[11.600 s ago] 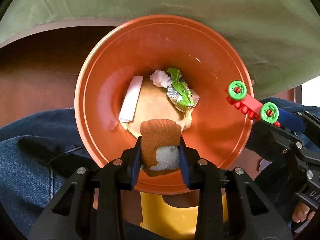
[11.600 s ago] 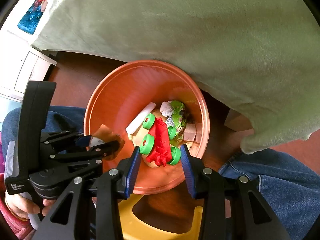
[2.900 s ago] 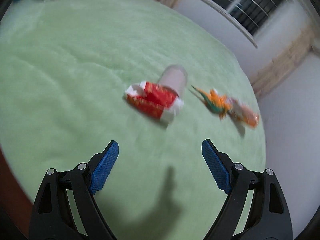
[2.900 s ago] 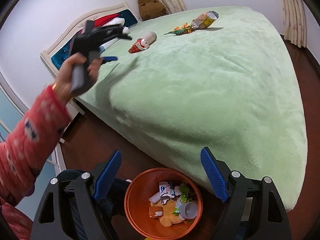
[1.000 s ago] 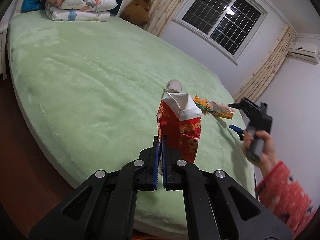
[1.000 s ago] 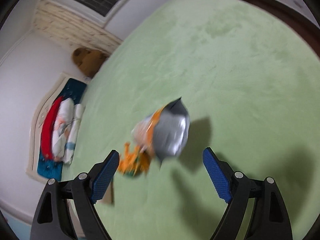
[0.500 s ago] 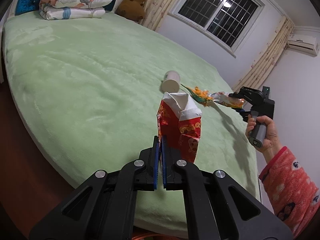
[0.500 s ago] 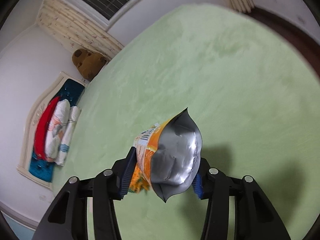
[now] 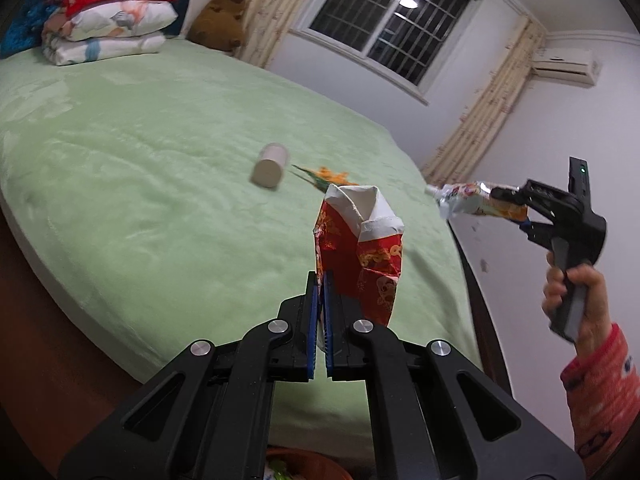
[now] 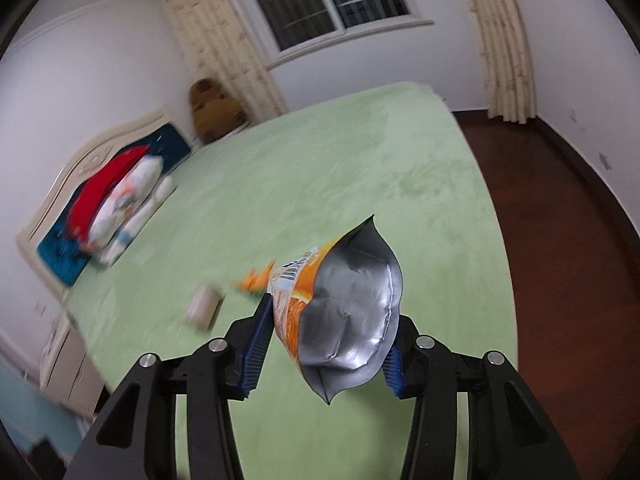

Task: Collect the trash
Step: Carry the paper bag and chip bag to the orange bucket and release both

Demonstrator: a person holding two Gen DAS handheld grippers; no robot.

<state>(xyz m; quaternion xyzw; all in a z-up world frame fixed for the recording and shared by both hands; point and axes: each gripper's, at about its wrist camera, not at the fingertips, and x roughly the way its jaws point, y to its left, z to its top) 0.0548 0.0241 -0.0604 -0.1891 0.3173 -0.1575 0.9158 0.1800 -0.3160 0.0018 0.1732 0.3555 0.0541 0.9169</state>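
My left gripper (image 9: 320,280) is shut on the lower edge of a red-and-white paper wrapper (image 9: 360,248), which stands up above the green bed (image 9: 140,184). In the left wrist view my right gripper (image 9: 516,210) is held in a hand at the far right, clear of the bed, shut on an orange and silver snack bag (image 9: 464,200). In the right wrist view that snack bag (image 10: 352,300) fills the right gripper (image 10: 332,320), with both pads pressing its sides. A paper cup (image 9: 270,166) and a small orange toy (image 9: 328,176) lie on the bed.
Folded bedding (image 9: 100,28) and a brown plush toy (image 9: 216,20) sit at the head of the bed. The rim of an orange bin (image 9: 312,464) shows below my left gripper. Dark wooden floor (image 10: 568,240) runs past the foot of the bed. A red sleeve (image 9: 600,392) is at the right edge.
My right gripper closed on the snack bag and lifted it off the bed, rolling as it rose. My left gripper kept its hold on the wrapper and drifted a little.
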